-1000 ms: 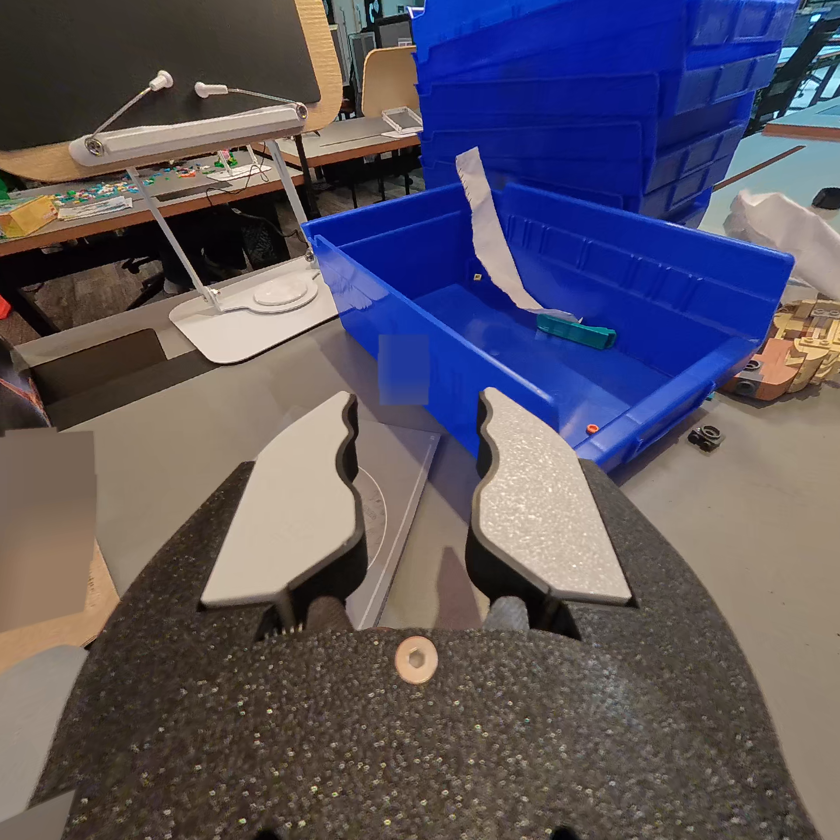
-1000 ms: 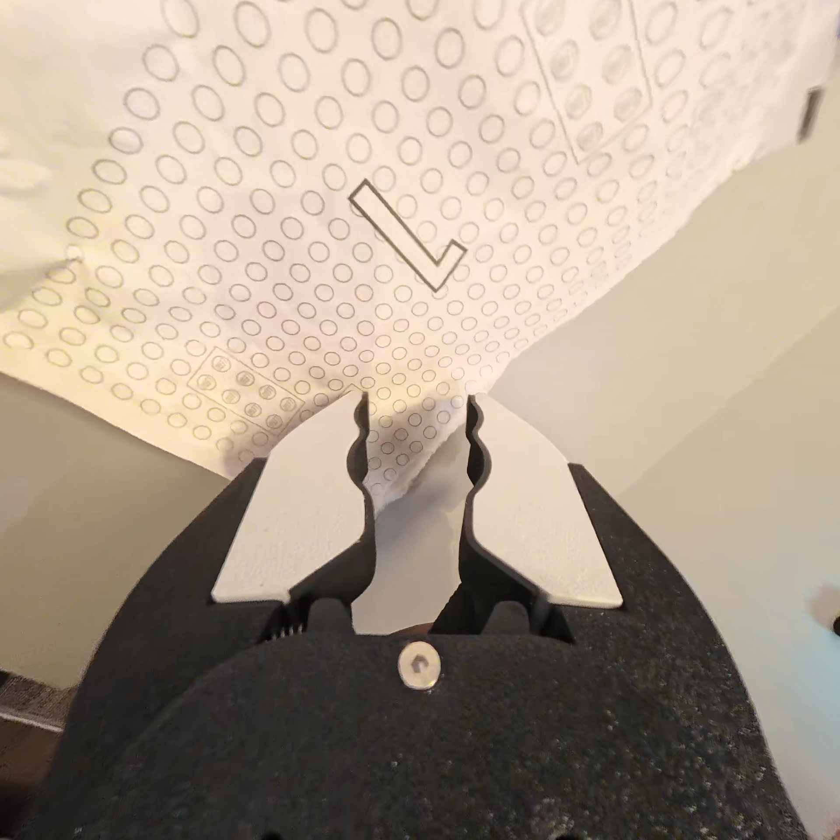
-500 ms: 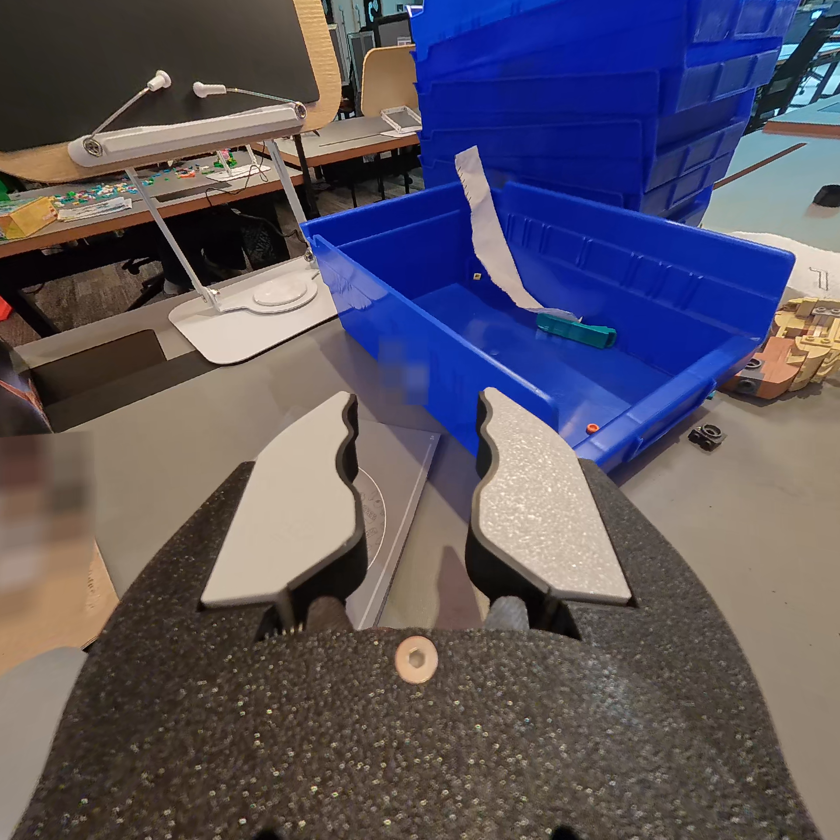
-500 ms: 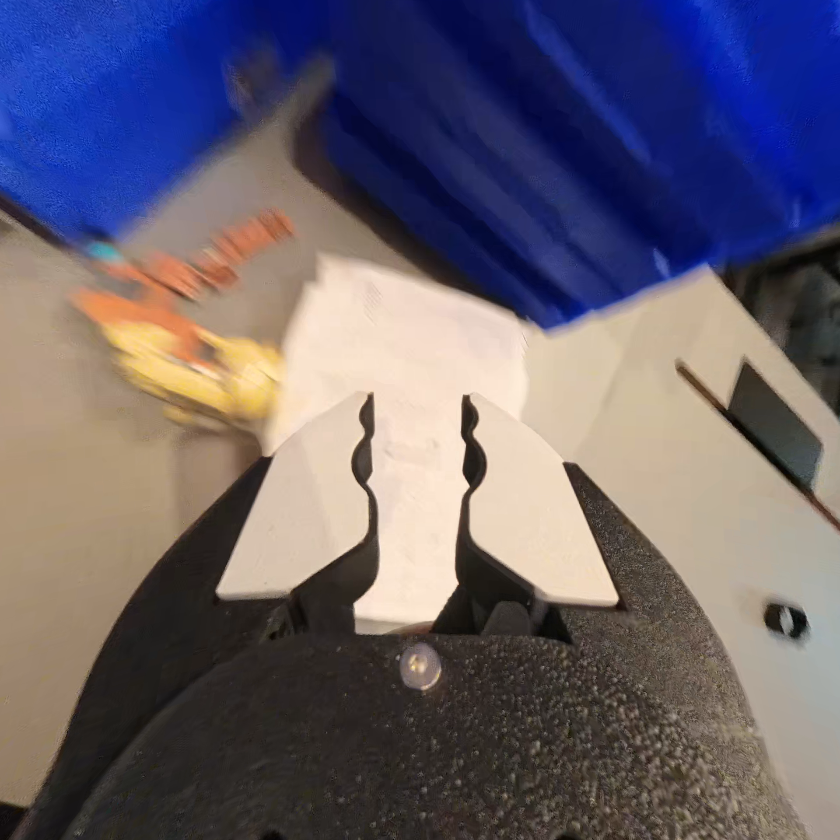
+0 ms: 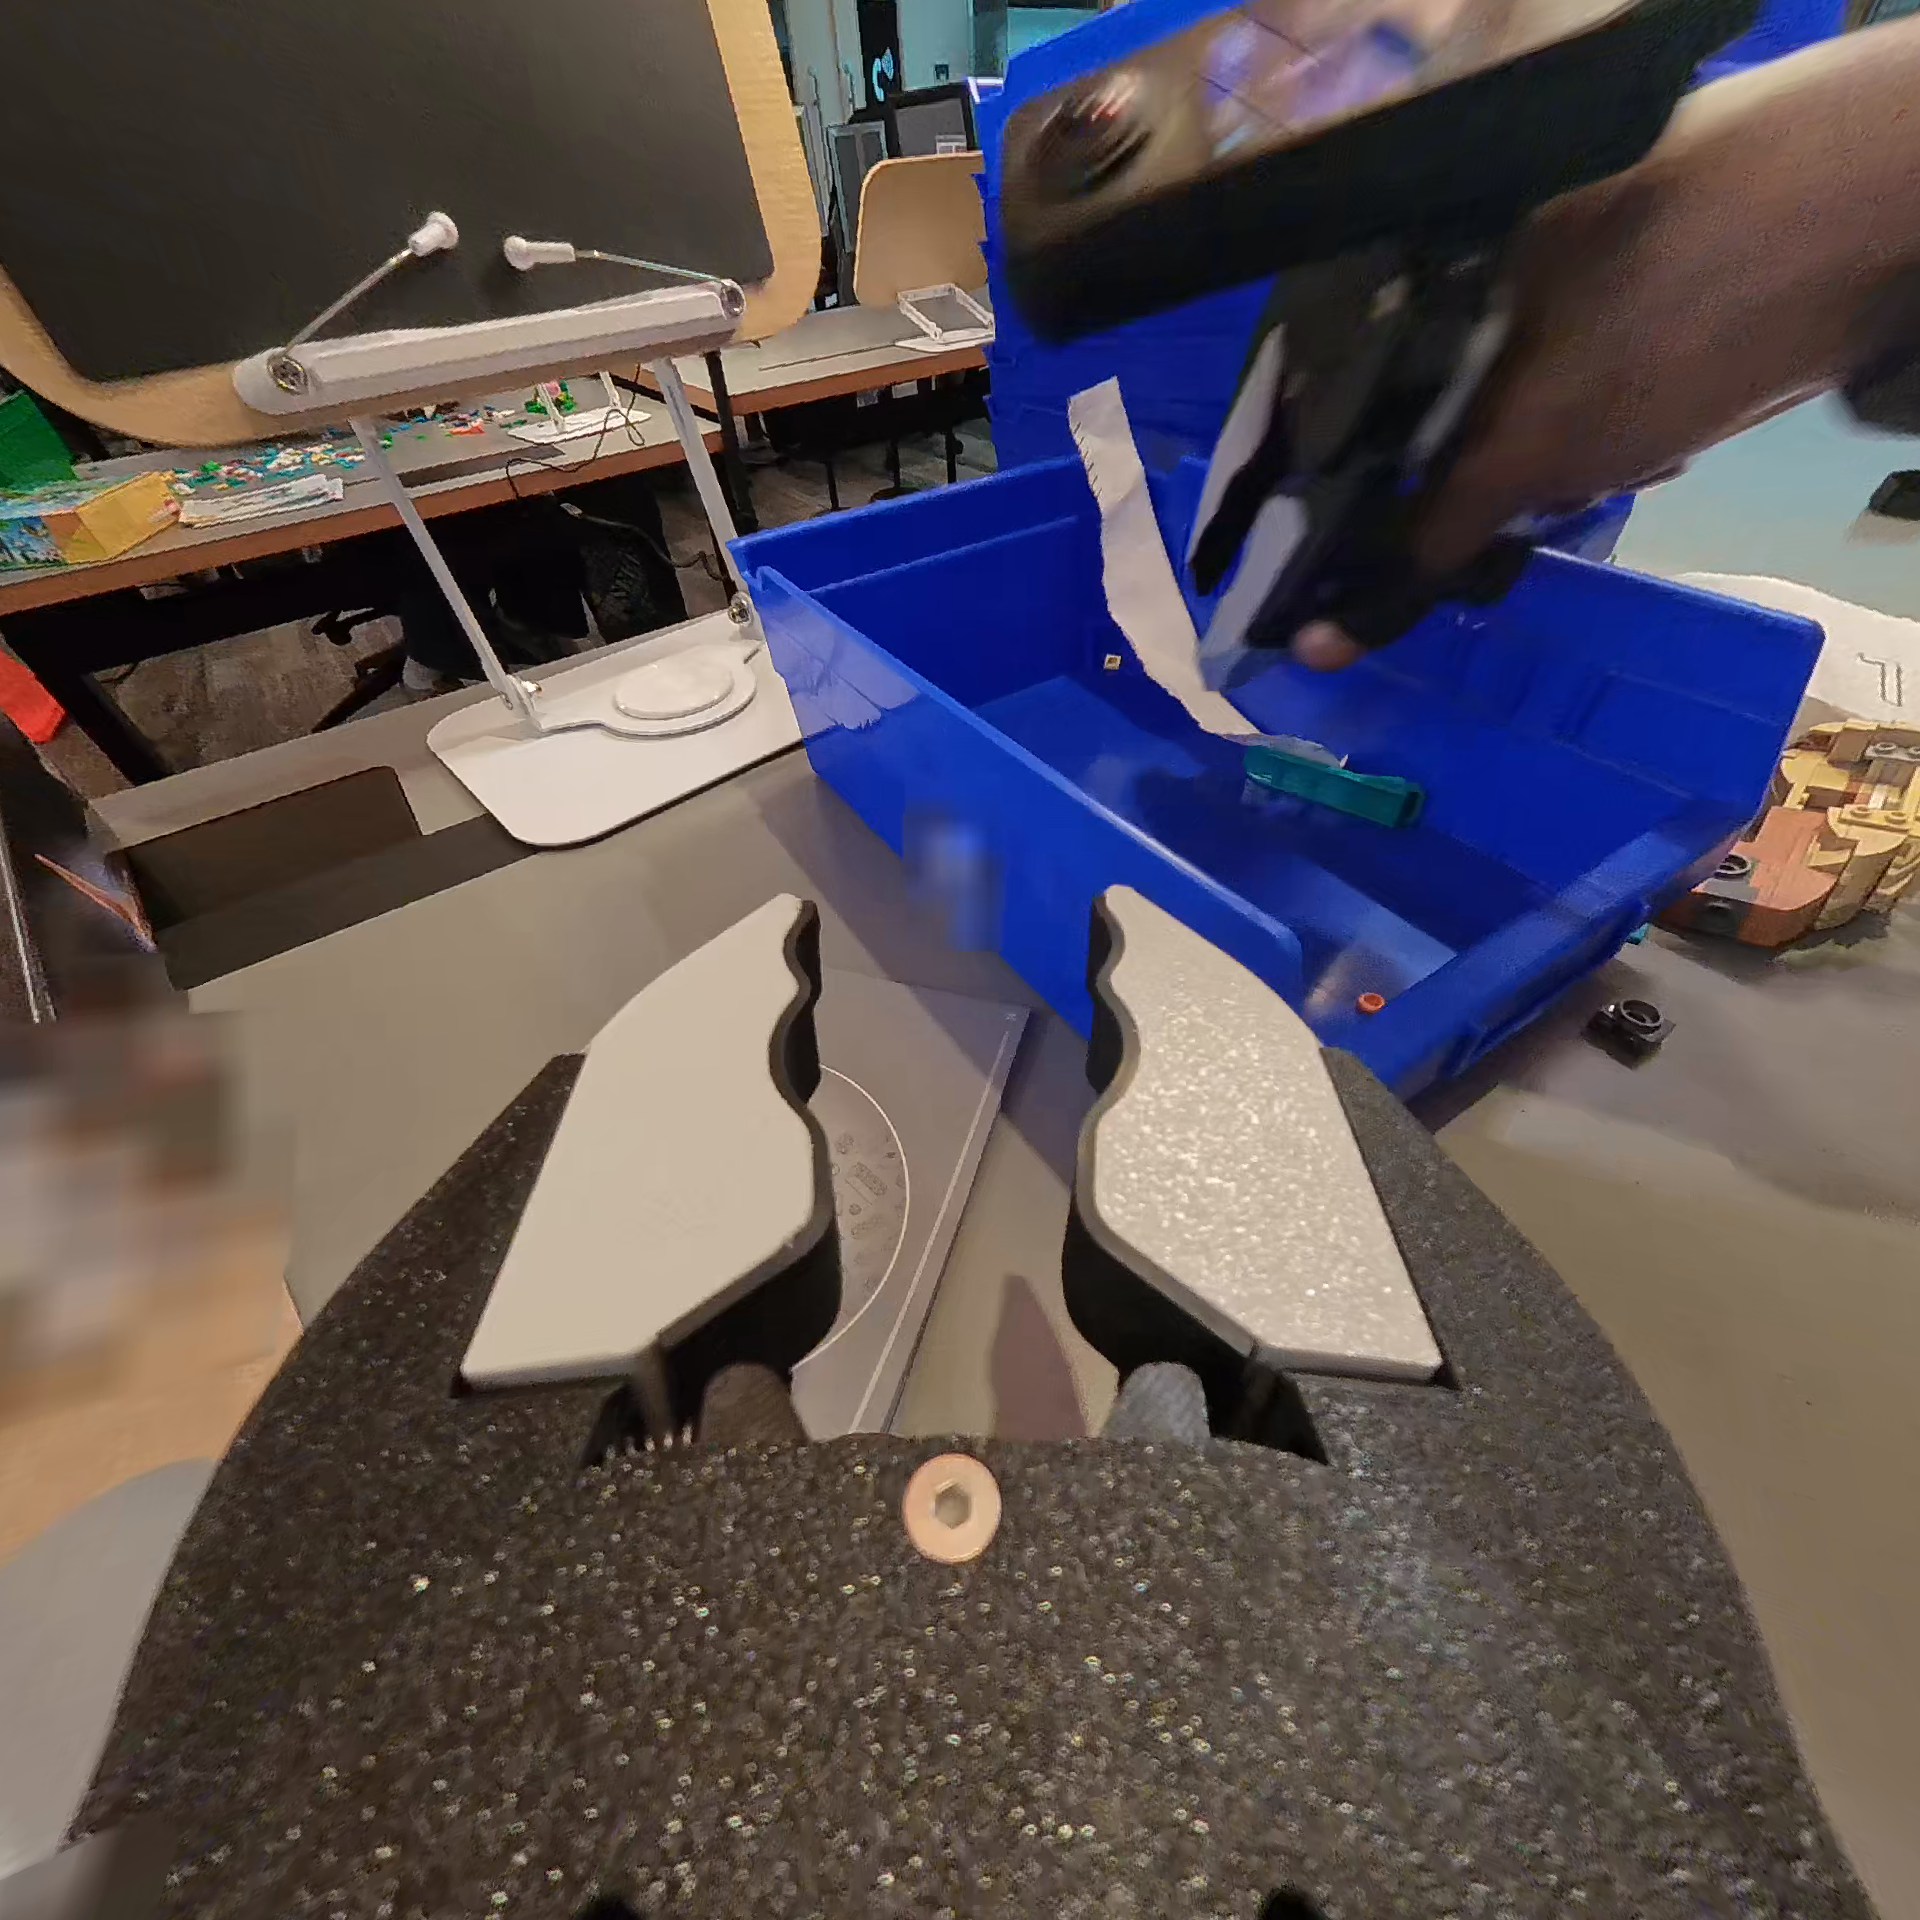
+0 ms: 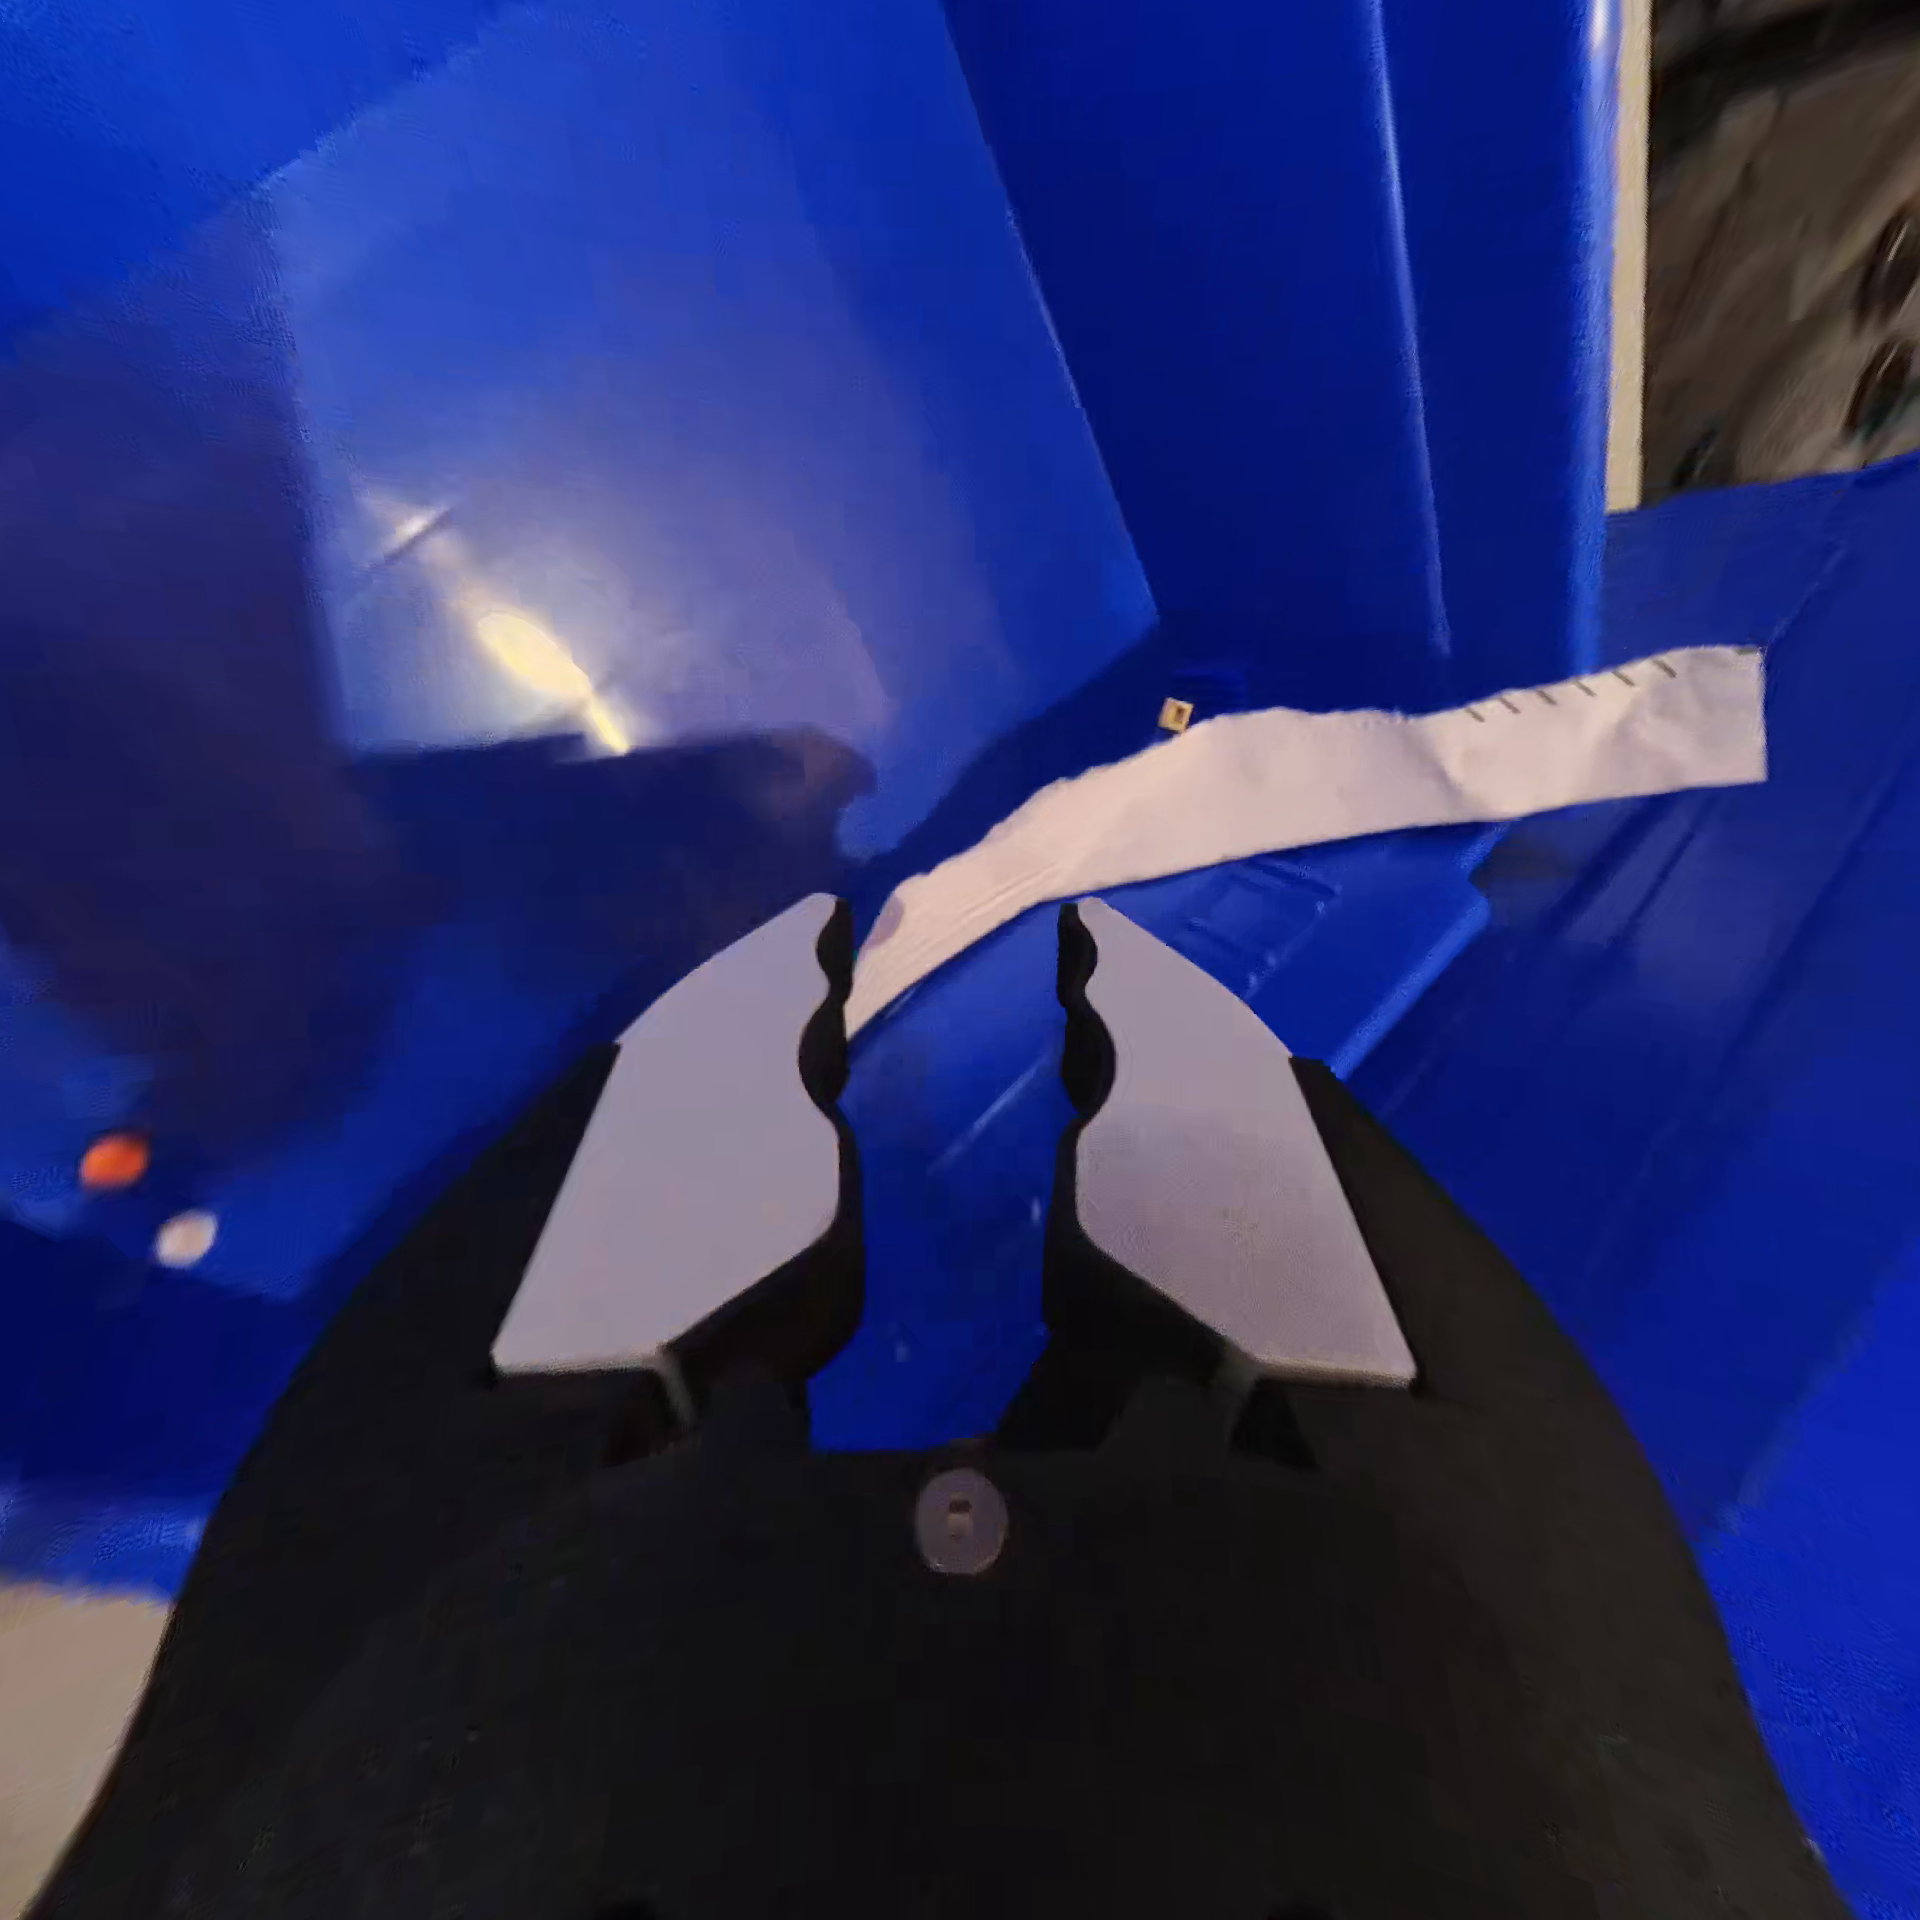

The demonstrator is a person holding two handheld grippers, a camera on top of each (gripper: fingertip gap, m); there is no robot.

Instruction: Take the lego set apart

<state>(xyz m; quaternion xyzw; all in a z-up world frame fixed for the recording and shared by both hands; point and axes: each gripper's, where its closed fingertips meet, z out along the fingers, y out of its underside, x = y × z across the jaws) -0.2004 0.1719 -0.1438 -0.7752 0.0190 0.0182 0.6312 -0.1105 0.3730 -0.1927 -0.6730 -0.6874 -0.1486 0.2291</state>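
Left gripper [image 5: 951, 940]: jaws well apart, nothing between the pads; it hangs over the grey table [image 5: 1558, 1299], just short of the near wall of the blue bin [image 5: 1039, 831]; a flat grey plate [image 5: 935, 1122] with a printed ring lies on the table under the gap.

Right gripper [image 6: 951, 935]: down inside the bin; jaws part open with a clear gap; a white paper strip [image 6: 1351, 779] runs across just beyond the fingertips, its lower end passing close by the left fingertip [image 6: 821, 935]; no pad presses on it, so nothing is held. From the left wrist view this gripper [image 5: 1247, 582] shows as a dark blur carried by a hand [image 5: 1662, 343] above the bin.

Handling, as judgement: the strip looks very light, limp, thin and torn along one edge; likely to bend, flutter or tear; best pinched flat across its width near the lower end, where it meets the teal piece [image 5: 1335, 784] on the bin floor; that piece looks small, rigid and light.

Elsewhere: a white desk lamp [image 5: 499, 343] left of the bin; a stack of blue bins [image 5: 1091, 343] behind; a tan and brown brick model [image 5: 1829, 831] to the right; a small orange stud [image 5: 1371, 1001] at the bin's near corner.

Hard to make out: the right wrist view is smeared by motion; whether strip and teal piece are joined cannot be told; the right gripper's fingertips are blurred in the left wrist view; the left edge carries a mosaic patch.
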